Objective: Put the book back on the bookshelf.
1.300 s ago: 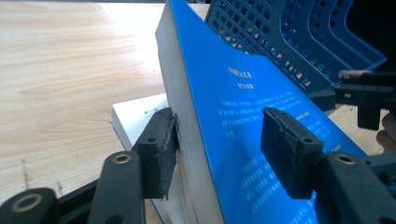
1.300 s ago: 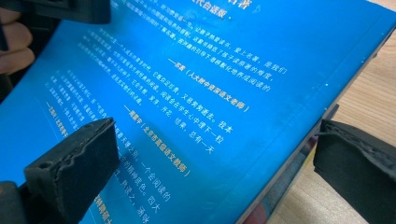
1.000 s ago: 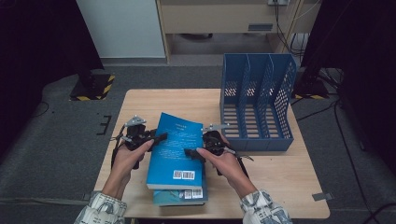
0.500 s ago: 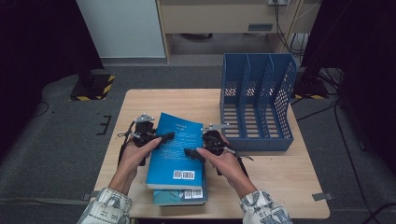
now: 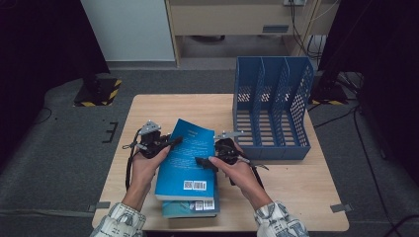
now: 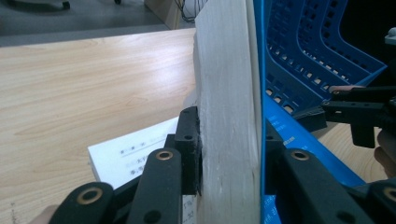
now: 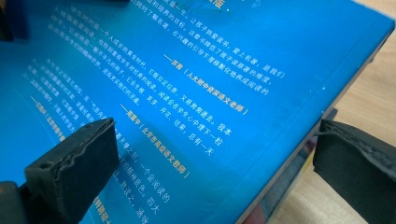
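A blue book lies tilted on top of a teal book at the table's front middle. My left gripper holds the blue book's left edge. In the left gripper view its jaws are shut on the pale page block, with the blue cover to the right. My right gripper sits over the book's right side. In the right gripper view it stands open; one pad hovers above the printed cover, and the other pad is beyond the book's edge.
A blue perforated file rack with three slots stands at the table's right rear, close to the book. Bare wood lies behind and left of the books. A white printed cover shows under the raised book.
My left gripper has slid right onto the blue book's left edge and closed on it. The right gripper and the book have hardly moved.
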The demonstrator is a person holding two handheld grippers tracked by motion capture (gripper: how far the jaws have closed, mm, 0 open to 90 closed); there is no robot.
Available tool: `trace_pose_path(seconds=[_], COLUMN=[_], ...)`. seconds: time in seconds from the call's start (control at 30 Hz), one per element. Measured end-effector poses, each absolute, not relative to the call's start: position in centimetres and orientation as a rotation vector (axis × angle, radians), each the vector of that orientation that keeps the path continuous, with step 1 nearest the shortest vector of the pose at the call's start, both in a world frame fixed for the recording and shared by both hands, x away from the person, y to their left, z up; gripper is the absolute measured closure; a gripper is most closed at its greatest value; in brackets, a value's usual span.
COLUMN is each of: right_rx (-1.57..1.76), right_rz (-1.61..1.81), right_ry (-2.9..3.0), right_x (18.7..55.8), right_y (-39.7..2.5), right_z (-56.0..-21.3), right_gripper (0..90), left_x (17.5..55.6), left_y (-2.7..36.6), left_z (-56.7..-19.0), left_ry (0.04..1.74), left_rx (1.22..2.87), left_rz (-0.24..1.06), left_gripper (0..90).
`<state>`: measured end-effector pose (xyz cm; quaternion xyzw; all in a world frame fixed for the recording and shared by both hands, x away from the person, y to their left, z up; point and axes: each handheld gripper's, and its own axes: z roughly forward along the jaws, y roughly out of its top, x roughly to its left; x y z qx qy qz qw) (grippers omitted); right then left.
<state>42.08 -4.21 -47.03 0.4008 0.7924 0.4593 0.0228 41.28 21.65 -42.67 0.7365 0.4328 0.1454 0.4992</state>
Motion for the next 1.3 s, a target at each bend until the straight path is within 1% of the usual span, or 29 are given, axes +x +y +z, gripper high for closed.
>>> trace_pose_path(seconds=[0.3,0.57,0.87,1.03,1.2,1.3], right_rx=[1.192,1.234,1.226,1.219,1.248,1.254], right_rz=[1.466,1.564,1.685,1.717,1.681,1.634], right_ry=[2.467,2.517,2.560,2.577,2.565,2.571], right_x=[42.1,42.6,42.9,42.9,43.0,42.9], right_y=[-4.1,-4.5,-4.3,-4.2,-4.3,-3.9], right_z=[-47.0,-47.3,-47.6,-47.7,-47.6,-47.4], right_gripper=[0.7,0.2,0.2,0.7,5.8,5.7], left_x=[40.6,40.1,39.7,39.9,40.8,41.7], left_y=[21.9,21.8,21.9,22.0,22.5,23.4], left_z=[-41.9,-40.9,-39.7,-39.7,-40.2,-40.8], left_ry=[1.008,0.958,0.914,0.918,0.996,1.043], left_rx=[1.757,1.740,1.704,1.694,1.810,1.840], left_rz=[0.367,0.397,0.401,0.383,0.361,0.277], left_gripper=[70.4,70.6,70.7,70.6,70.0,68.8])
